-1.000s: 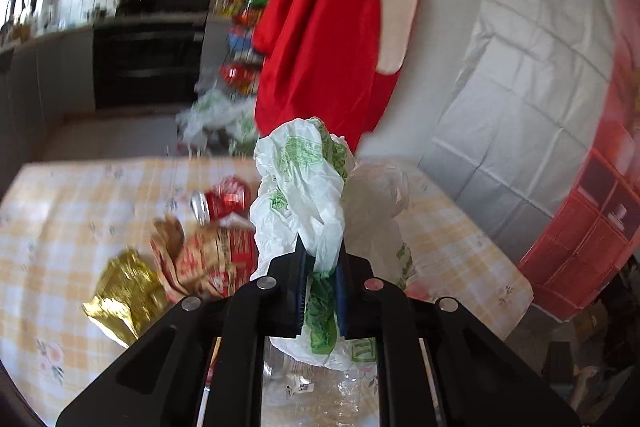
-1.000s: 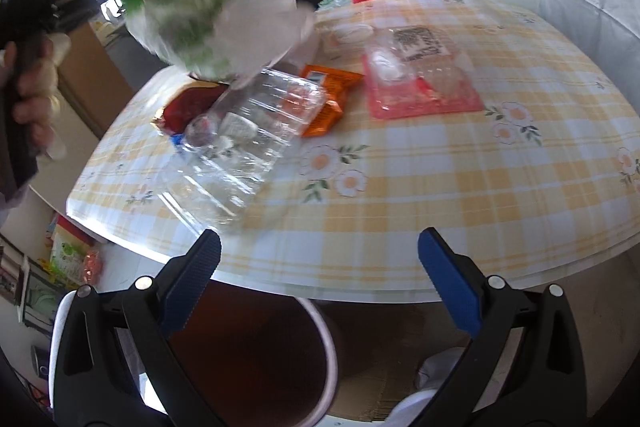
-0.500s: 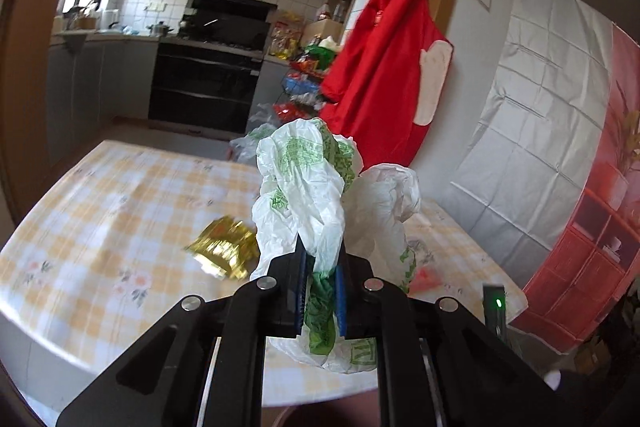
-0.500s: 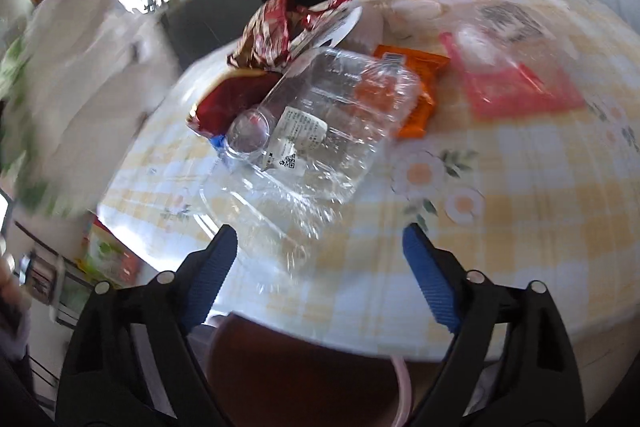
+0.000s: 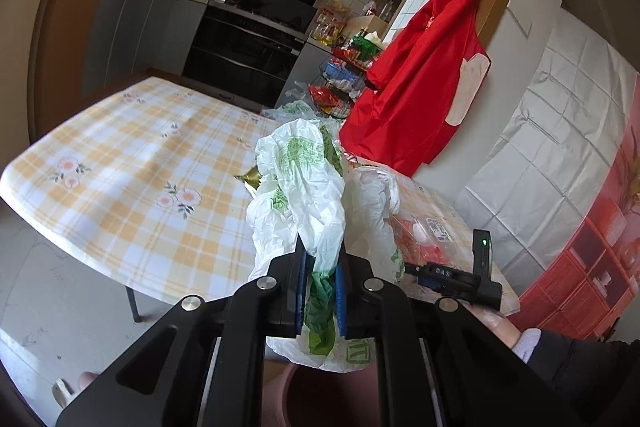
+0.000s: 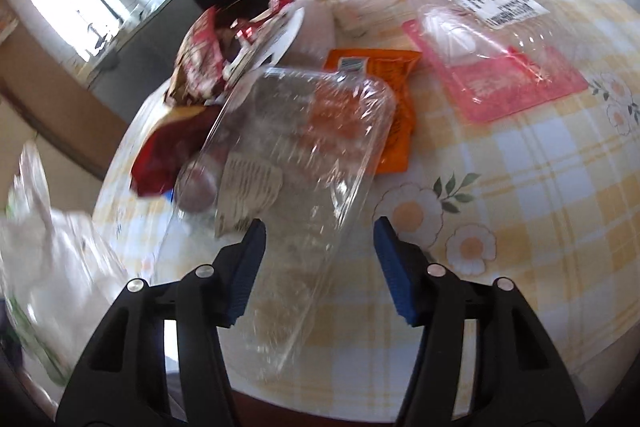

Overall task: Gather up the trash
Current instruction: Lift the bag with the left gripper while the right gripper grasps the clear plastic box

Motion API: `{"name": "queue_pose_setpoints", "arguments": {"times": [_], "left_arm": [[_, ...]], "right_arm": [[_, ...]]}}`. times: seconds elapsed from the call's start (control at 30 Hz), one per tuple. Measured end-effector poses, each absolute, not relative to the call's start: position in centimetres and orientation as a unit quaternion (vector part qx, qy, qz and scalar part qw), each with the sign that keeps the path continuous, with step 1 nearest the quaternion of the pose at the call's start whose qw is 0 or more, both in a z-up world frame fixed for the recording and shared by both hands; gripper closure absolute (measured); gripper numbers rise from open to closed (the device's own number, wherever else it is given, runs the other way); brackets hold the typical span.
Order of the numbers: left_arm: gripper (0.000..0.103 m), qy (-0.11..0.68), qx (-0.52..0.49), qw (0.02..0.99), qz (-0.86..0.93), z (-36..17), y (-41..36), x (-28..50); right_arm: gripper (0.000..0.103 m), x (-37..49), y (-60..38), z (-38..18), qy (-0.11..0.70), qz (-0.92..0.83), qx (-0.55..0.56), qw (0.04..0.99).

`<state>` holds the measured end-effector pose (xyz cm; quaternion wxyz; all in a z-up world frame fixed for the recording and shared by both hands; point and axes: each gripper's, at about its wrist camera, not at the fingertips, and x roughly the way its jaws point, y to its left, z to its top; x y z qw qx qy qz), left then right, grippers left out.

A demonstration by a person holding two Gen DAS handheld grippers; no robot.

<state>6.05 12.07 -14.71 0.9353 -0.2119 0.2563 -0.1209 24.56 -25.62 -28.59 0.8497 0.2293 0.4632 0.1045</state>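
Left gripper jaws clamp the upright plastic bag; right gripper jaws, closing, straddle the clear container lying lengthwise away.

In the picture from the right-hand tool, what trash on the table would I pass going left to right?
Dark red wrapper → clear plastic clamshell box → orange packet → pink-bottomed clear tray with a label. The blurred white bag at the far left hangs off the table.
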Motion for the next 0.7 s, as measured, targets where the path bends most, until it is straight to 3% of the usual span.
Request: {"name": "queue_pose_setpoints", "arguments": {"times": [0.1,0.2,0.23,0.33,0.7], "left_arm": [[0.091,0.263,-0.222,0.93,-0.131,-15.3,11.4,6.1],[0.091,0.267,-0.227,0.926,-0.137,-15.9,11.1,5.8],[0.091,0.269,-0.23,0.925,-0.139,-16.1,11.0,5.7],[0.091,0.273,-0.24,0.921,-0.141,-16.4,11.0,5.4],[0.091,0.26,-0.231,0.928,-0.133,-14.9,10.6,4.1]], "right_arm": [[0.047,25.4,-26.6,-29.0,0.456,0.095,0.283,0.838],[0.069,26.0,-27.0,-29.6,0.468,0.087,0.316,0.821],[0.081,26.1,-27.0,-29.6,0.473,0.079,0.312,0.82],[0.091,25.4,-27.4,-29.1,0.459,0.079,0.325,0.823],[0.092,20.0,-27.0,-22.6,0.385,0.111,0.284,0.871]]}}
